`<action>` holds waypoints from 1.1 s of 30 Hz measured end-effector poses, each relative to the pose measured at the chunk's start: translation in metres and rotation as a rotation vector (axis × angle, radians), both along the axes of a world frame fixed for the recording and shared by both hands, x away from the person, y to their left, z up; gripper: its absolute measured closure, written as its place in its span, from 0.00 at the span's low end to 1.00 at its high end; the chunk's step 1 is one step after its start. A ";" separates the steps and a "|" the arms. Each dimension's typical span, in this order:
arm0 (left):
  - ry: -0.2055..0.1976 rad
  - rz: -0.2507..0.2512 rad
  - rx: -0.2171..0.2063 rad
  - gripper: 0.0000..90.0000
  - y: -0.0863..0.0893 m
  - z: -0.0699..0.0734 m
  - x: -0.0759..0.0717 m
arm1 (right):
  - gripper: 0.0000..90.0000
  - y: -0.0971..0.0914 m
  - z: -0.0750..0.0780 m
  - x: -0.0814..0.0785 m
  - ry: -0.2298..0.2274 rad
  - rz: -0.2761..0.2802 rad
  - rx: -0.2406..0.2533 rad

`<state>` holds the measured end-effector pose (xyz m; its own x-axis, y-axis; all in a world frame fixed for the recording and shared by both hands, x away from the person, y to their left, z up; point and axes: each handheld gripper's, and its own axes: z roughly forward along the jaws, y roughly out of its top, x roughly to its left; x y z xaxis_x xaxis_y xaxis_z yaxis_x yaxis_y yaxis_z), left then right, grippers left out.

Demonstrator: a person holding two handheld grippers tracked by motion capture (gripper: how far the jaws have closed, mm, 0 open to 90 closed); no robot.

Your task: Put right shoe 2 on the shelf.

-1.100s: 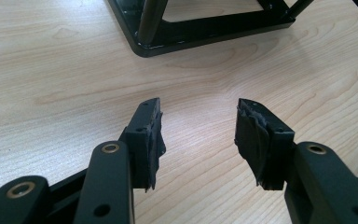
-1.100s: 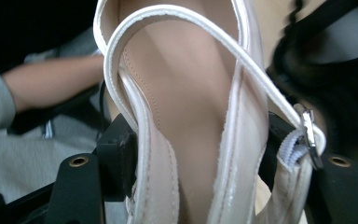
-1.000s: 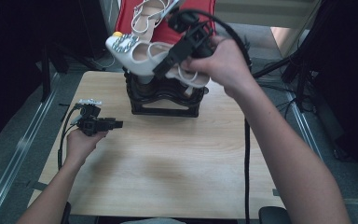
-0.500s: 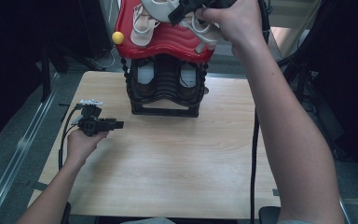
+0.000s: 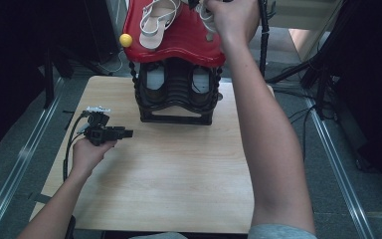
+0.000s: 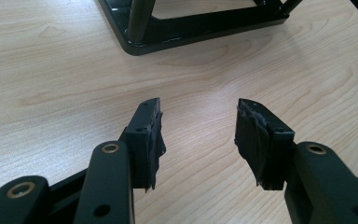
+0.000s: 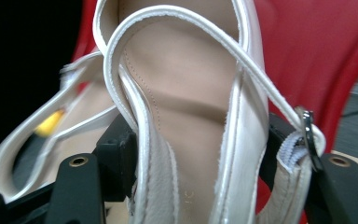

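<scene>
Since the earlier frame, the right hand [image 5: 231, 17] has carried its white strappy sandal [image 7: 191, 140] from in front of the rack up onto the red plastic top shelf [image 5: 179, 42], beside a second white strappy sandal [image 5: 156, 22]. Its right tool [image 7: 198, 149] pinches the sandal's heel end between both jaws. One black shoe rack [image 5: 176, 94] stands on the pale wooden worktop [image 5: 169, 174], with two shoes inside, and one yellow ball [image 5: 125, 40] at the shelf's corner. Resting on the worktop, the left tool [image 6: 198, 135] is spread, with nothing between its jaws.
</scene>
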<state>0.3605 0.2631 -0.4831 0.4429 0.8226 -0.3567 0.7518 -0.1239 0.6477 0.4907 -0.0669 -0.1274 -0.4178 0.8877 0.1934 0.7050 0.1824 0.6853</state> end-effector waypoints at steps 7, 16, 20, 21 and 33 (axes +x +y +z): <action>0.001 -0.011 -0.002 0.57 0.001 0.001 0.000 | 0.41 -0.004 -0.016 0.012 -0.003 -0.123 0.056; -0.002 -0.011 -0.003 0.57 0.001 0.001 0.000 | 0.41 -0.007 -0.035 0.023 0.029 -0.166 0.059; 0.002 -0.013 0.001 0.57 0.001 0.000 0.001 | 0.41 -0.006 -0.041 0.026 0.045 -0.163 0.033; 0.002 -0.014 0.000 0.56 0.001 0.000 0.001 | 0.41 -0.005 -0.043 0.026 0.048 -0.169 0.015; 0.005 -0.017 0.007 0.56 -0.001 -0.001 0.001 | 0.26 -0.002 -0.049 0.029 0.061 -0.122 0.028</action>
